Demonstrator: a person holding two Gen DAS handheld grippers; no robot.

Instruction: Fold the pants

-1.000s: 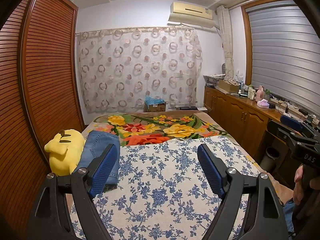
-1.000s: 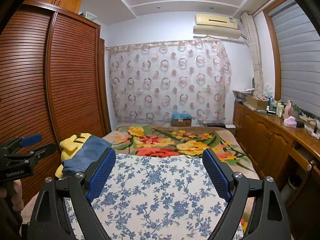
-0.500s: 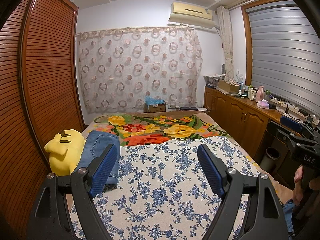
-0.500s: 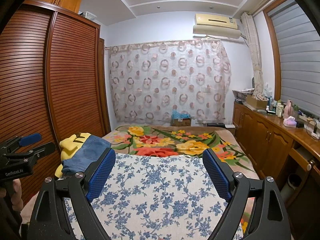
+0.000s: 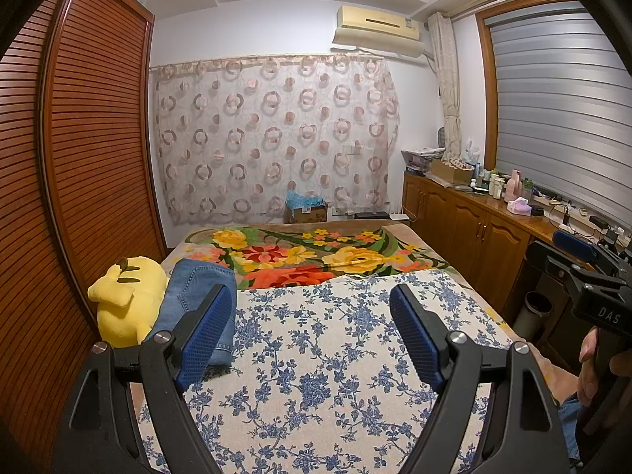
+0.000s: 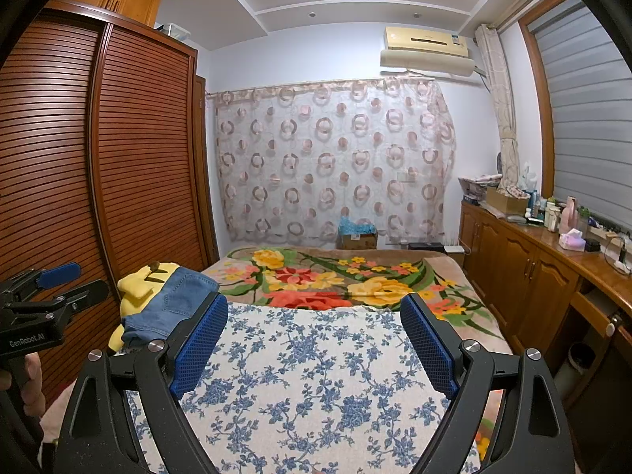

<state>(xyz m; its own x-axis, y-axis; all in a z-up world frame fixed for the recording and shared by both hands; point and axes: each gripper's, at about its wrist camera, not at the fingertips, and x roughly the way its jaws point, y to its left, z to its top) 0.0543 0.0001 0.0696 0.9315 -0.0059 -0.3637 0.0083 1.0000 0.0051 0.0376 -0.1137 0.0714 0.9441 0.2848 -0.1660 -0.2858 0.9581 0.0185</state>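
Note:
Folded blue jeans (image 5: pixel 193 300) lie at the left edge of the bed, leaning against a yellow plush toy (image 5: pixel 124 304); the right wrist view shows the same jeans (image 6: pixel 170 304) draped over the plush toy (image 6: pixel 136 282). My left gripper (image 5: pixel 312 331) hovers over the blue-flowered sheet (image 5: pixel 316 355), open and holding nothing, with the jeans just behind its left finger. My right gripper (image 6: pixel 314 341) is open and empty too, above the same sheet (image 6: pixel 308 363). Each view also catches the other gripper at its edge: the right gripper (image 5: pixel 580 276) and the left gripper (image 6: pixel 43 296).
A floral blanket (image 5: pixel 316 252) covers the far half of the bed. A slatted wooden wardrobe (image 5: pixel 79 181) runs close along the left. Wooden cabinets (image 5: pixel 474 245) with bottles and boxes line the right wall. A cardboard box (image 5: pixel 306 211) stands below the curtain.

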